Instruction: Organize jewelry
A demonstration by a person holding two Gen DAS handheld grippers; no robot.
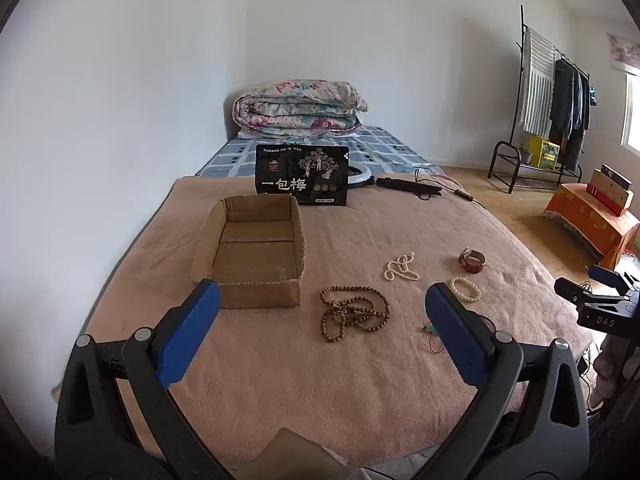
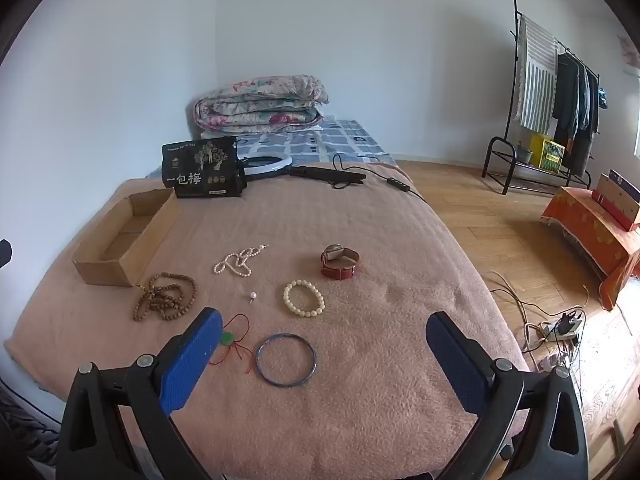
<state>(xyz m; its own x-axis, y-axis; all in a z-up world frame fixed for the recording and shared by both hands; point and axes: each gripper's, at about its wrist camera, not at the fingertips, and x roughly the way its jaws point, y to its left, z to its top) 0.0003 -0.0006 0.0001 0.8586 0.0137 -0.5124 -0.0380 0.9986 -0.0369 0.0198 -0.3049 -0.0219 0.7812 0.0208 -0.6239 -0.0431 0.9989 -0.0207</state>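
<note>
Jewelry lies scattered on the pink blanket (image 2: 360,220) covering the bed. Left tongs (image 1: 322,312) hang wide open and empty above the brown bead necklace (image 1: 354,312), just right of the empty cardboard box (image 1: 256,288). Right tongs (image 2: 324,336) are likewise spread wide, gripping nothing, over the blue bangle (image 2: 286,359). Beyond it lie the cream bead bracelet (image 2: 304,299), the red-strapped watch (image 2: 340,262) and the pearl necklace (image 2: 238,261). A green pendant on red cord (image 2: 229,337) sits beside the bangle; a tiny white piece (image 2: 252,297), perhaps an earring, rests nearby.
</note>
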